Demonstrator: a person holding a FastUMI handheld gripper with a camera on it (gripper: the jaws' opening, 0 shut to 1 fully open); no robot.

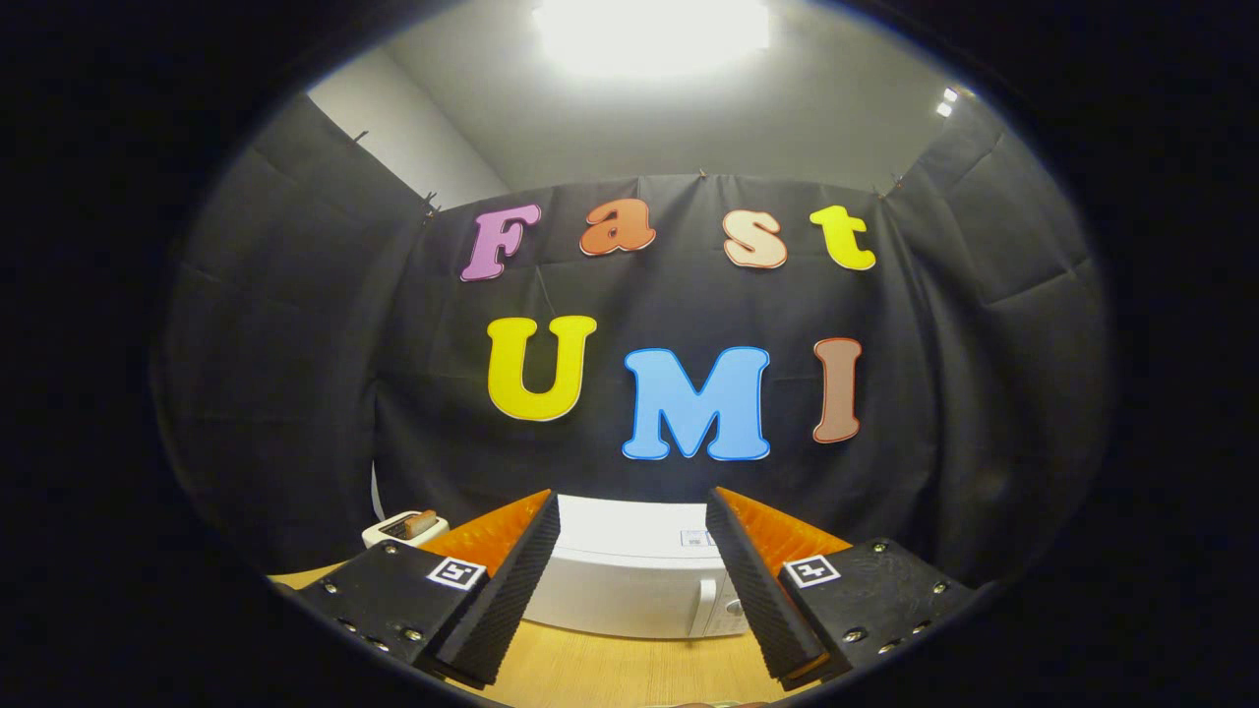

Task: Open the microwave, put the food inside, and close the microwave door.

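A white microwave [629, 570] stands on the wooden table [610, 669] against the booth's black wall, its door shut and its control panel at the right end. My gripper [634, 664] is held above the table a little way before the microwave, open, with nothing between its fingers. The microwave shows in the gap between the two fingers, beyond their tips. Off to the left, past the left finger, a white toaster [403, 528] holds a slice of bread [423, 522] sticking up from its slot.
Black cloth walls close in the booth at the back and on both sides, right behind the microwave. A bright ceiling lamp [649, 29] shines overhead. Bare table surface lies between my fingers and the microwave's front.
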